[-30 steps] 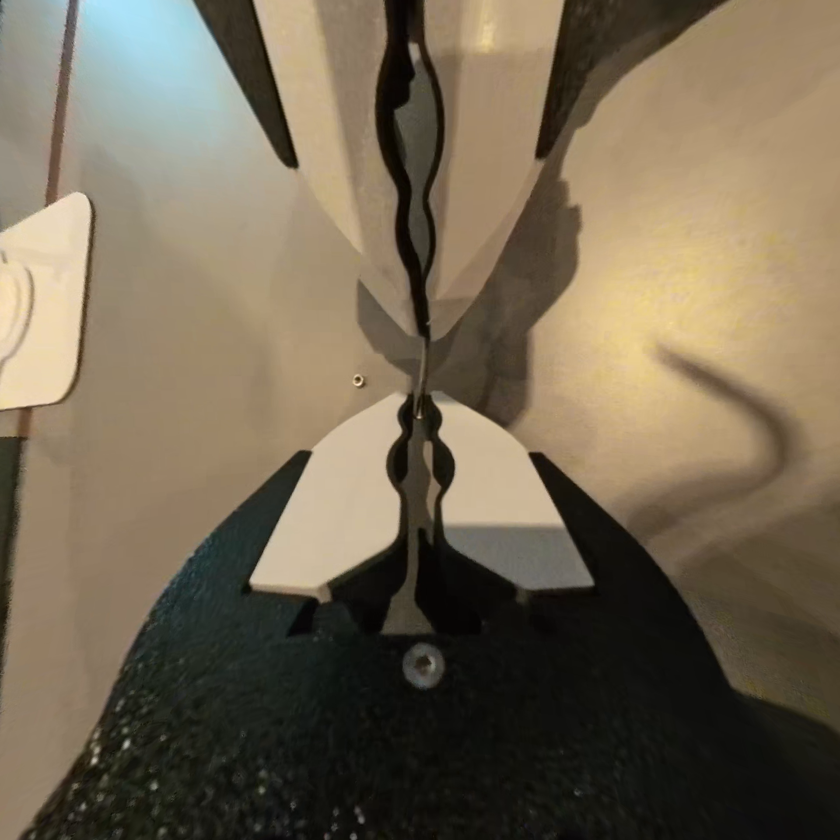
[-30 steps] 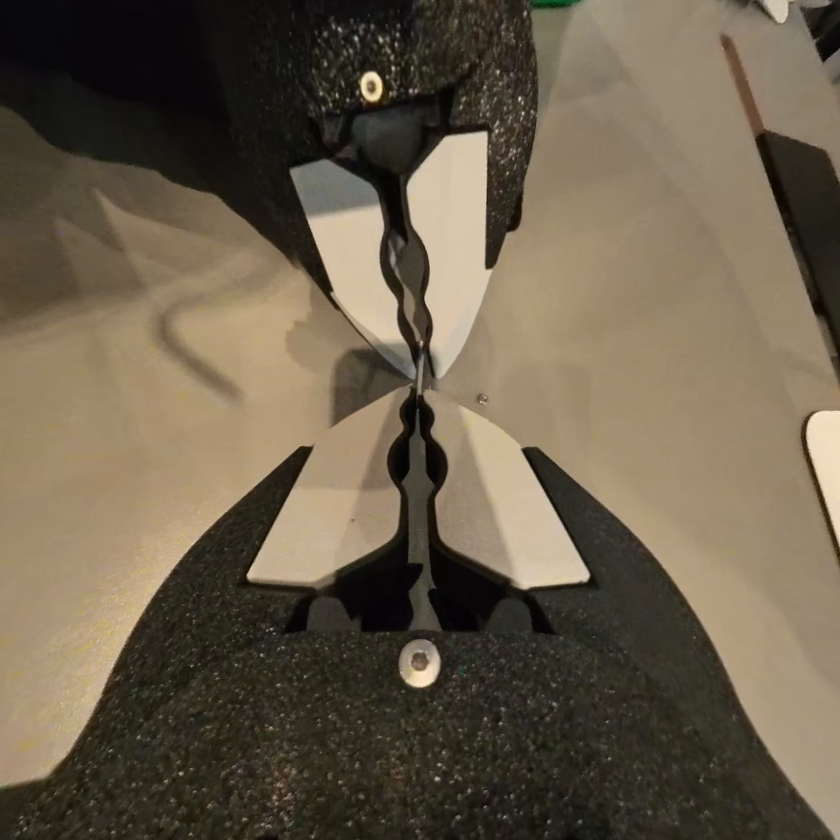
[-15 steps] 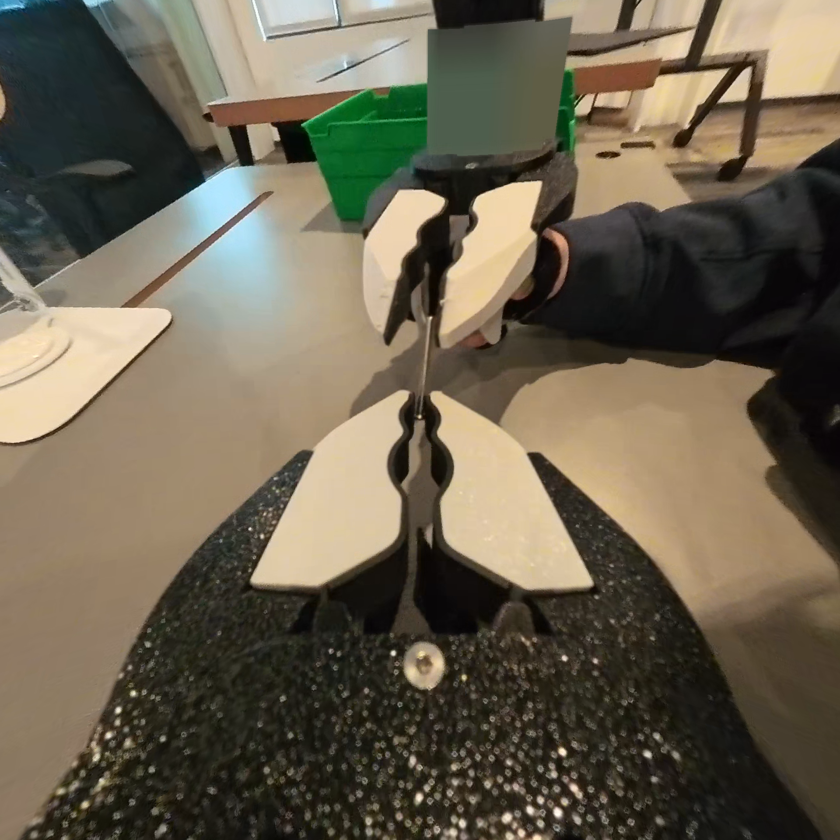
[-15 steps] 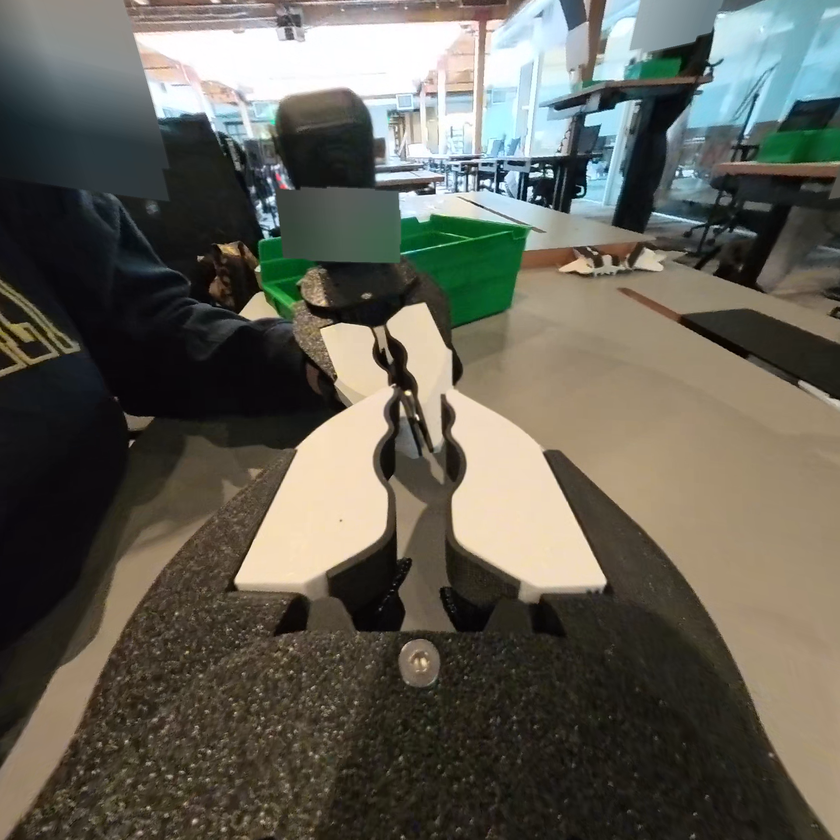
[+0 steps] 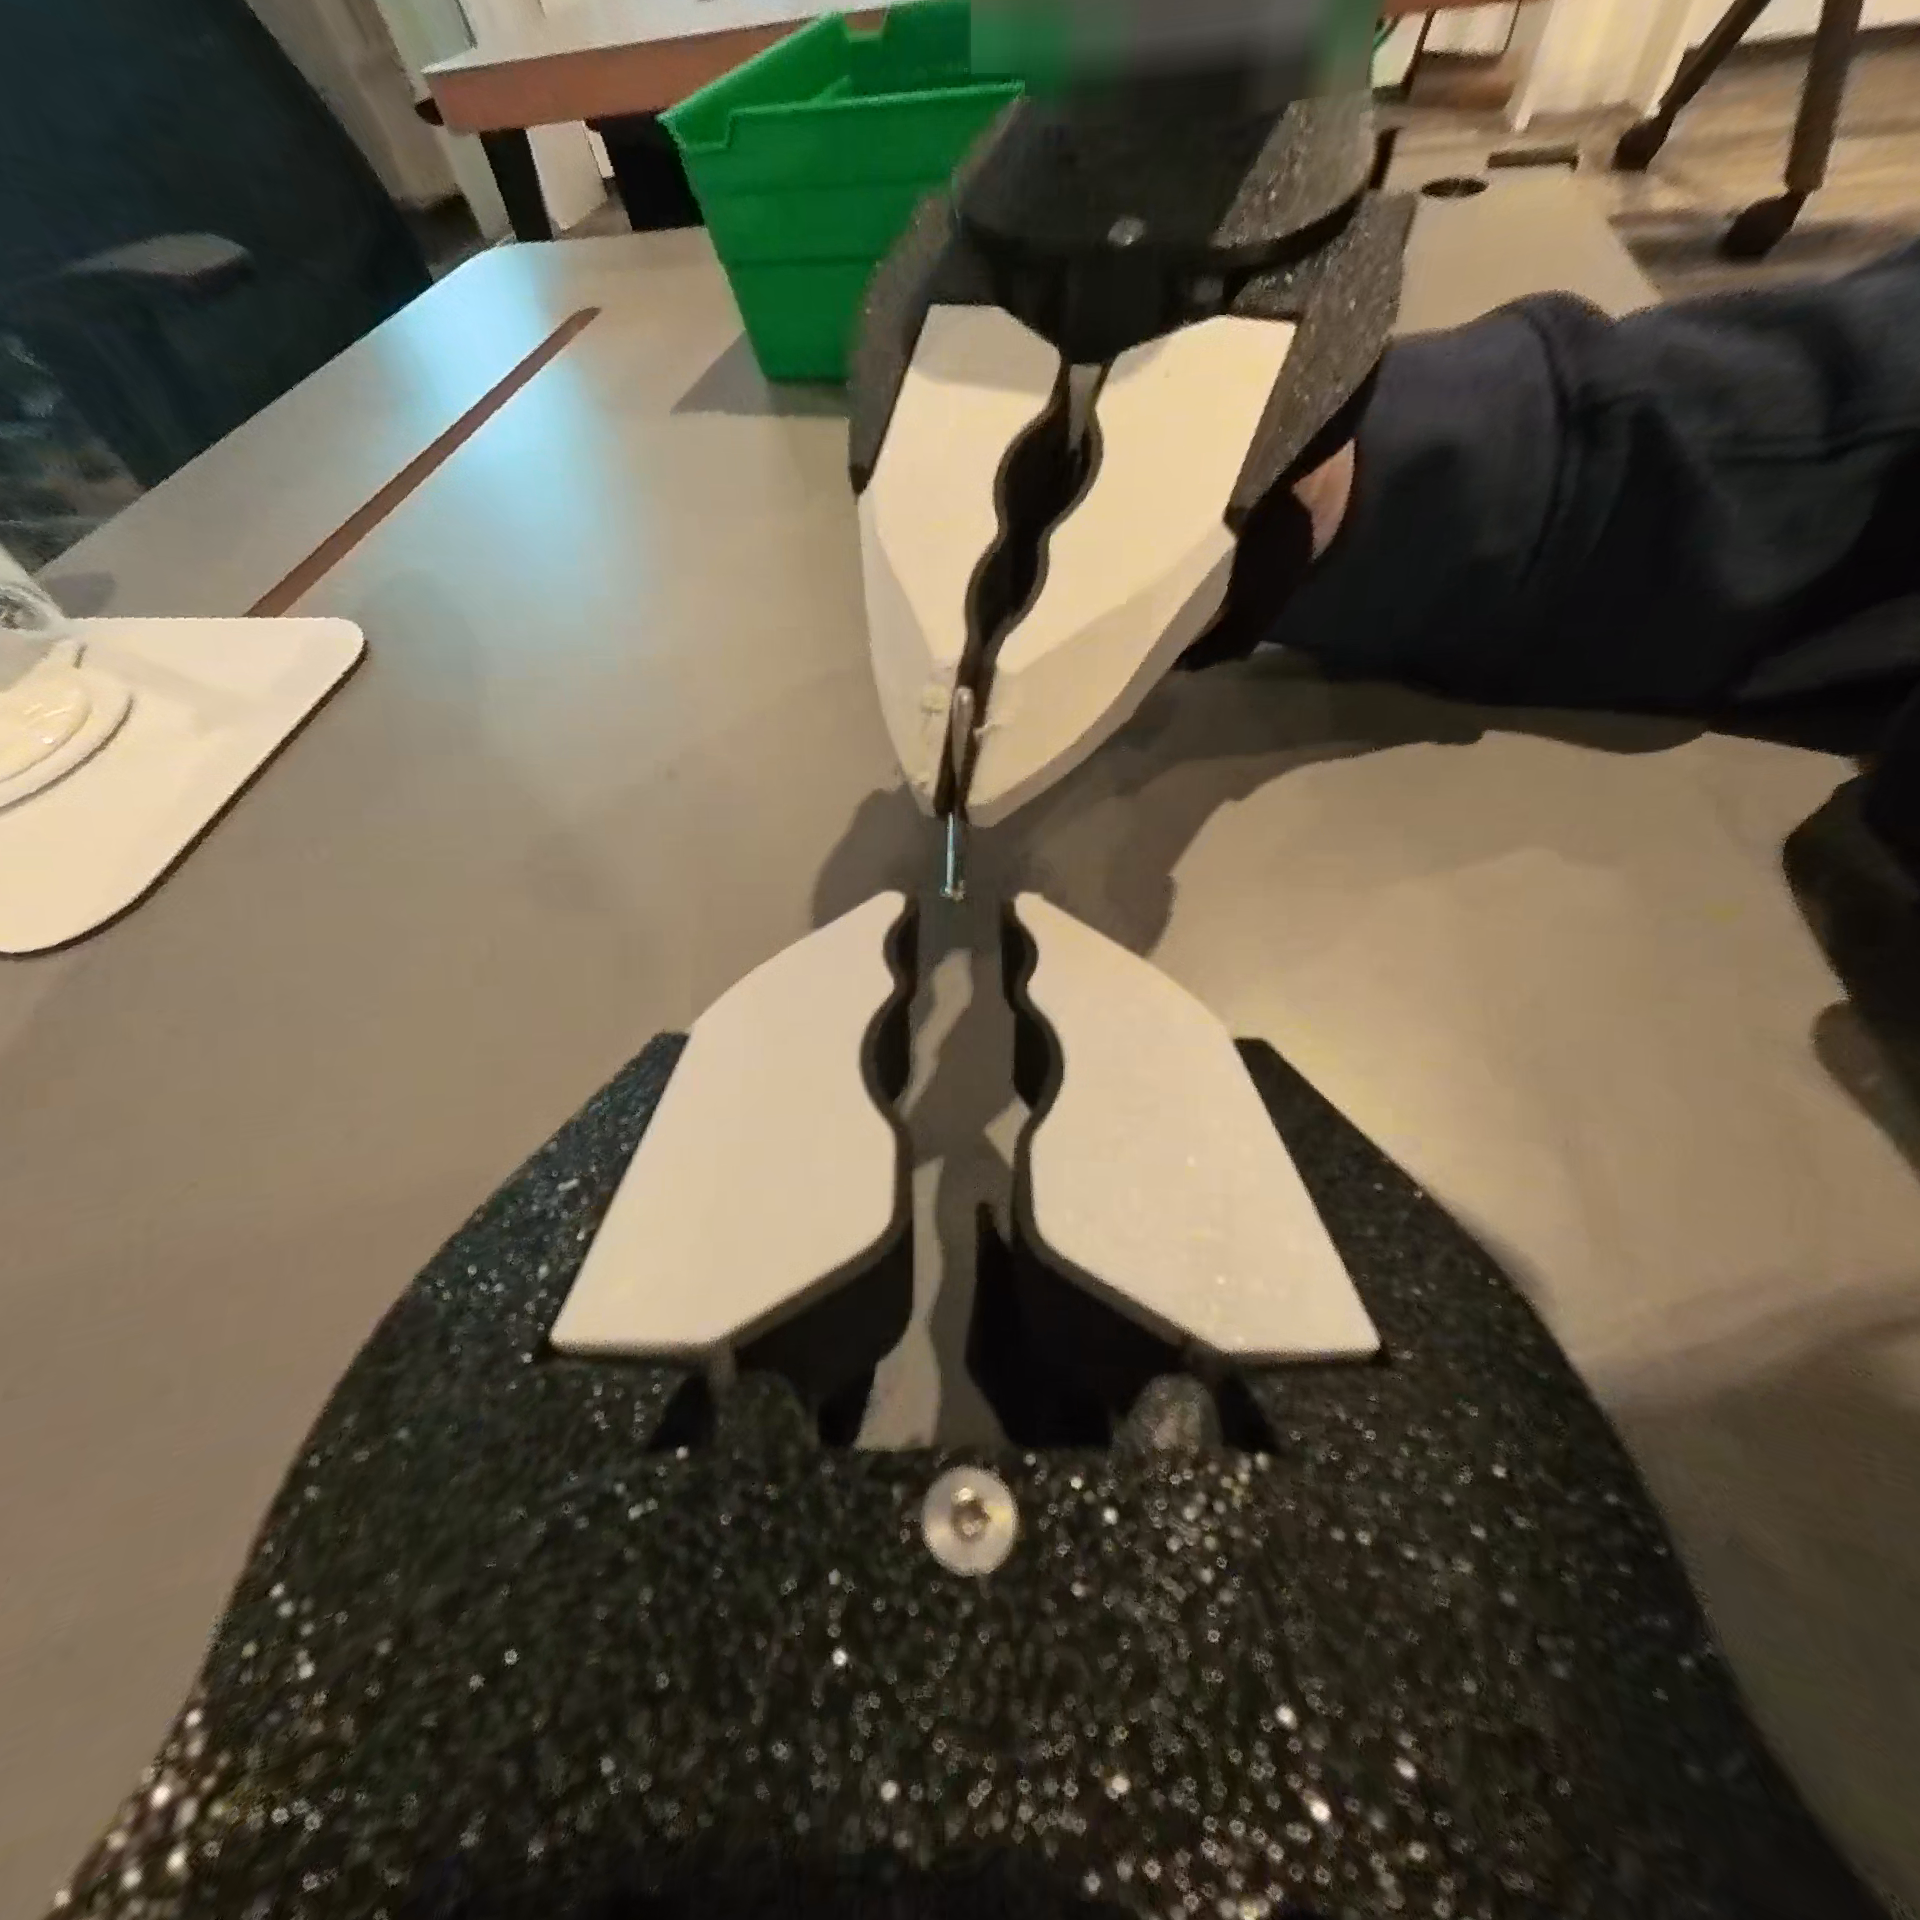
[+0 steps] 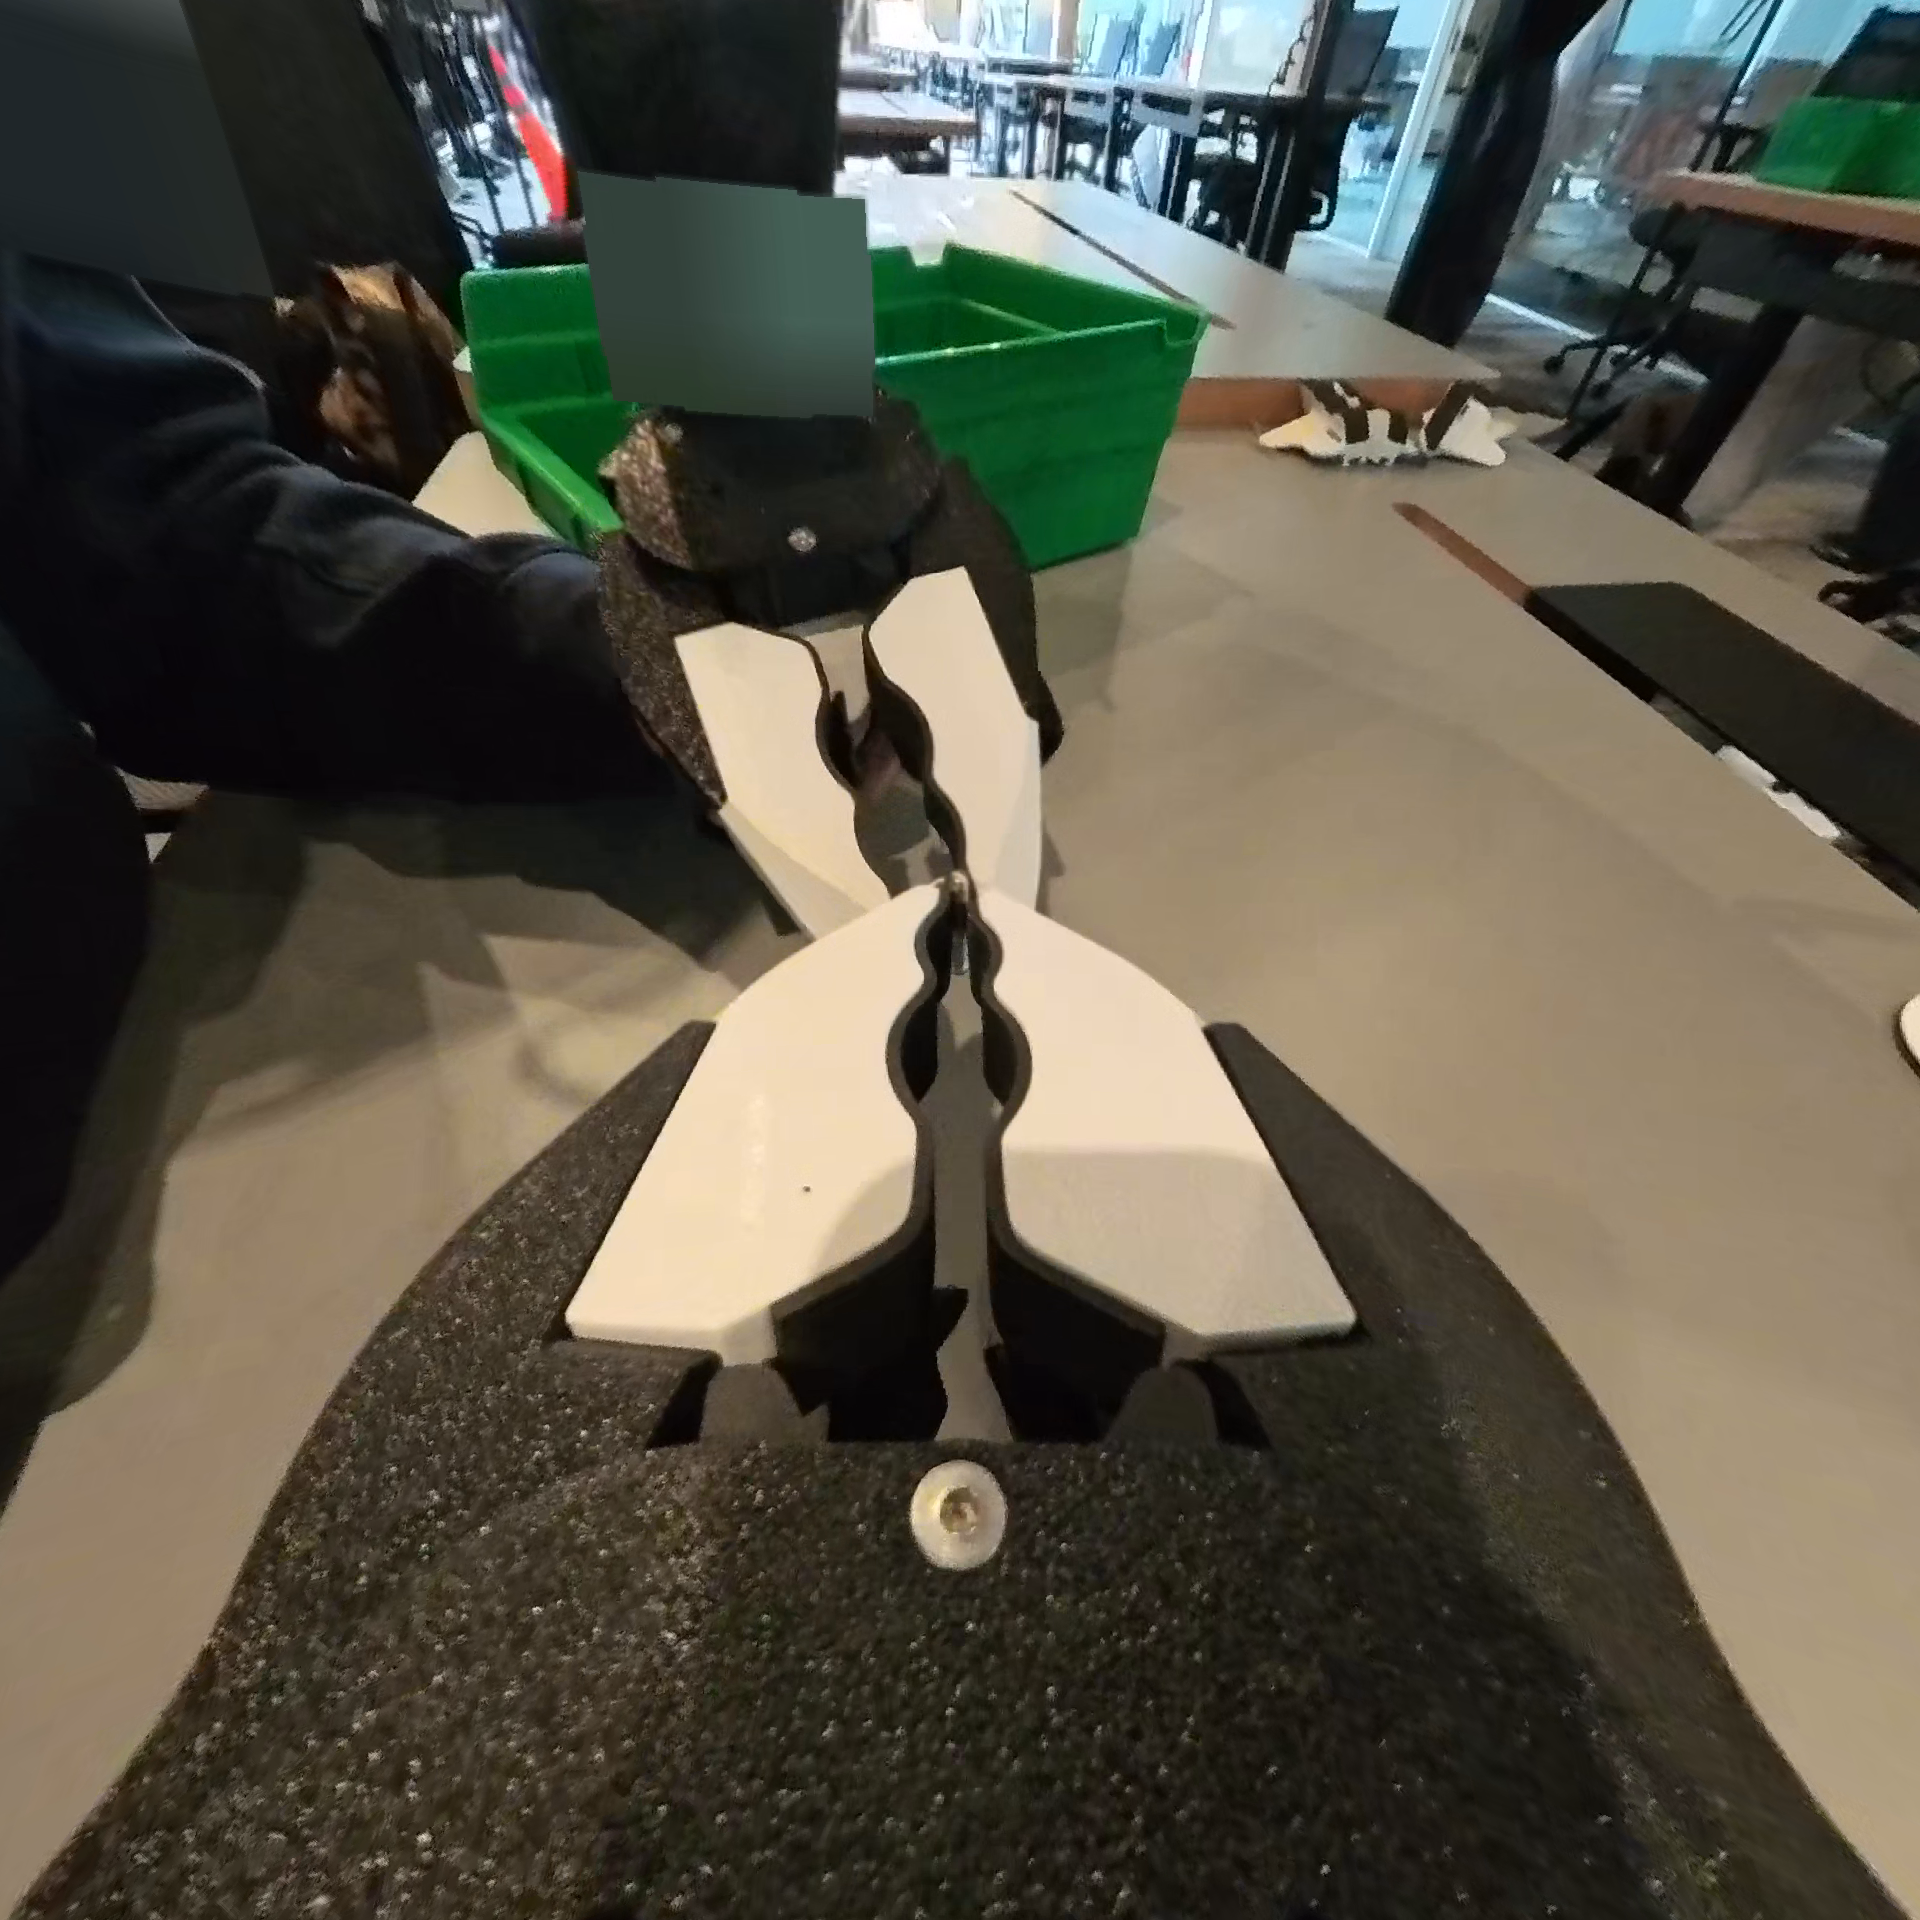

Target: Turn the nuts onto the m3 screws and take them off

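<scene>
We saw the right gripper (image 6: 951, 896) pinching a thin silver metal screw (image 5: 952, 860) (a small nut at its end), while the left gripper's (image 5: 958, 906) white fingers (image 5: 769, 1122) stood spread.

A green bin (image 6: 1039, 416) stands on the grey table (image 6: 1455, 883) beyond the tongs; a white mat (image 5: 156, 769) lies to their left.
</scene>
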`<state>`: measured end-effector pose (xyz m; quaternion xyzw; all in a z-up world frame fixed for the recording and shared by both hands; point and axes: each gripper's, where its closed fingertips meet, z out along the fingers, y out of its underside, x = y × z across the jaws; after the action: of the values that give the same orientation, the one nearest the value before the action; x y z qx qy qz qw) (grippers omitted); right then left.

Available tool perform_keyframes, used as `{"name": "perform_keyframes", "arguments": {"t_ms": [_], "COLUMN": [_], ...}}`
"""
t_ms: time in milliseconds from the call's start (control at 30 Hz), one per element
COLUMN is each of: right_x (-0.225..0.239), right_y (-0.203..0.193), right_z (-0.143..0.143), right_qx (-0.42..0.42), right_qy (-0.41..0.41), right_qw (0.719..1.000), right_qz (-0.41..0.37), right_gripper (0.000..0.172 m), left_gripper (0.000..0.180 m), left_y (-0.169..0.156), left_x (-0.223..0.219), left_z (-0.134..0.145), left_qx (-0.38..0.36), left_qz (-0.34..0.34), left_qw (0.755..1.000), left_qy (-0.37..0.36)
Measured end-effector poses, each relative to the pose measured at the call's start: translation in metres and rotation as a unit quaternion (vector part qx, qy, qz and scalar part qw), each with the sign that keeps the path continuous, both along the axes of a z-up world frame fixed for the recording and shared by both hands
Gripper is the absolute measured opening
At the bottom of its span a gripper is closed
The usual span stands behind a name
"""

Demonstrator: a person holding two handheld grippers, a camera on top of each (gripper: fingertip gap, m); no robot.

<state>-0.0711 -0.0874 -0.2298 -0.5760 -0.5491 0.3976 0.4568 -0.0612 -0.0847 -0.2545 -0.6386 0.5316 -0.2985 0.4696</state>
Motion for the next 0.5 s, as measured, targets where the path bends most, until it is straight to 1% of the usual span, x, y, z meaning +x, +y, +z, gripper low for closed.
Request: {"name": "perform_keyframes", "arguments": {"t_ms": [167,400,500], "right_x": [0.0,-0.004,-0.004], "right_y": [-0.004,-0.01,-0.01], "right_z": [-0.008,-0.01,-0.008], "right_qx": [0.003,-0.002,-0.005], "right_qy": [-0.03,-0.035,-0.024], "right_qw": [0.999,0.999,0.999], "right_qz": [0.011,0.028,0.03], "right_gripper": [0.002,0.002,0.002], "left_gripper": [0.012,0.005,0.004], "left_y": [-0.004,-0.007,-0.007], "left_x": [0.003,0.005,0.005], "left_z": [-0.009,-0.011,-0.009], "left_qx": [0.003,-0.001,0.018], "left_qz": [-0.012,-0.022,-0.022], "left_qw": [0.999,0.999,0.999], "left_qy": [0.03,0.033,0.029]}}
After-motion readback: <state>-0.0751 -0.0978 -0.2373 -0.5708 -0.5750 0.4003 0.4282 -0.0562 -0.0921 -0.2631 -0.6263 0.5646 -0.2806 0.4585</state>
